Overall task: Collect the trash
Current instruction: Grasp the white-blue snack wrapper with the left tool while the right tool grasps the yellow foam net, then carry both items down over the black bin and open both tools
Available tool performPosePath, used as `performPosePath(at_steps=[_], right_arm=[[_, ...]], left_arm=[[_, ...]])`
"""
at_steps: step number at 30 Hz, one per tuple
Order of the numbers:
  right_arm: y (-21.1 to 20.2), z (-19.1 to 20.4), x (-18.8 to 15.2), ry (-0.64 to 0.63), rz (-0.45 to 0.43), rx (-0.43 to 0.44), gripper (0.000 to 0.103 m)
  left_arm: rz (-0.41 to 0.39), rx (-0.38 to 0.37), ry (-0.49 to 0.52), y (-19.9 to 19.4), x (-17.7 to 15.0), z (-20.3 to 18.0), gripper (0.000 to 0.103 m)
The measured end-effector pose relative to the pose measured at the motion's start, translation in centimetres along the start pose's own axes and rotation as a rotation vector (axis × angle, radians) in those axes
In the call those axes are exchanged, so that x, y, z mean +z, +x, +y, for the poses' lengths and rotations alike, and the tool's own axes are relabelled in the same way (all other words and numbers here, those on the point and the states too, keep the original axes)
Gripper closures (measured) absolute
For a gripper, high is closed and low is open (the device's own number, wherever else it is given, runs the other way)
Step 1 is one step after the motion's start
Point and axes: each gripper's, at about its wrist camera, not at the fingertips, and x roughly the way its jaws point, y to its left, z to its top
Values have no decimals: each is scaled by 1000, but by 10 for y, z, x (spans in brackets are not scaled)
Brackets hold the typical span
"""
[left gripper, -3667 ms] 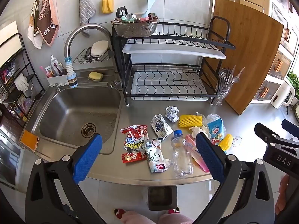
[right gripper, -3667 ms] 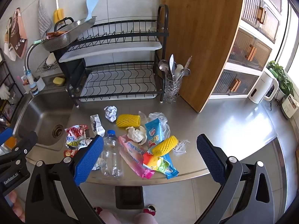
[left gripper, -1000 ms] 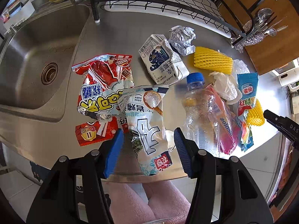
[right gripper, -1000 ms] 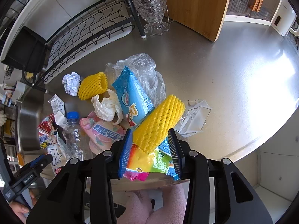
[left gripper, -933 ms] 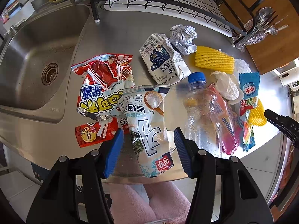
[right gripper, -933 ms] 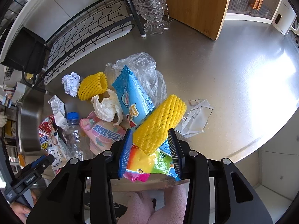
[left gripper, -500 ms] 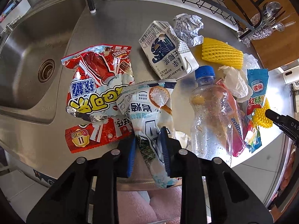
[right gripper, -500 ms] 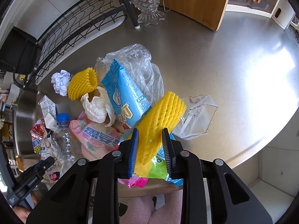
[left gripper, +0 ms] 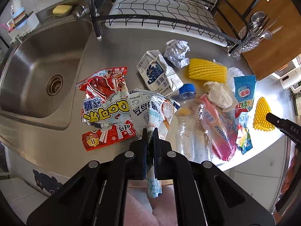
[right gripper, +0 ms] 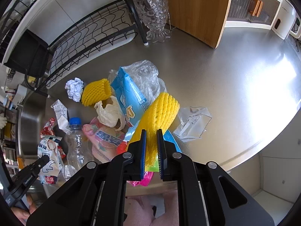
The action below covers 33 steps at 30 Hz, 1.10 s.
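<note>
Trash lies on a steel counter. My left gripper is shut on a white and light-blue snack bag, pinching its near end; the bag also shows in the right wrist view. My right gripper is shut on a yellow foam fruit net, seen in the left wrist view too. Beside them lie a red snack wrapper, a clear bottle with a blue cap, a pink wrapper, a milk carton, a second yellow net and a blue wrapper.
A sink lies to the left. A black dish rack stands behind the trash, with a glass cutlery holder and a wooden board at the right. Crumpled foil, tissue and clear plastic lie around.
Both grippers have come down to the counter and closed: the left on the white snack bag, the right on the yellow foam net. The bag's top has lifted and crumpled.
</note>
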Motion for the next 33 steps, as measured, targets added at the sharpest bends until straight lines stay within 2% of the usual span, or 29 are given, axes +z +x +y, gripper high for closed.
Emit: performPosePath(at_steps=[3,8,12,16,21,26,31,33], right_arm=[[-23,-1,0,-16,-51,9,91],[-56,2,-7,-68,-93,37,91],[-82,17,-34,-138,-139,76,91],[-95,29,-77,-177,-176,106,91],[-87,33,-135,-162,-135,118,91],[-70,34,-184,-211,-100,154,91],[-31,30,-223,-309,-24,224,91],[-9,27,-237,-347,2,223,91]], left_arm=[[-56,1,-7,-22,-4,-6,99],[-104,-16,-9,-53,-17,-8,99],[-126,-33,10,-71,-38,-6,99],[-132,-43,72,-79,-68,-5,99],[-90,-73,128,-75,-110,2,99],[-59,-89,117,-57,-156,6,99],[-19,-100,64,-15,-197,5,100],[-13,-84,53,4,-209,2,100]])
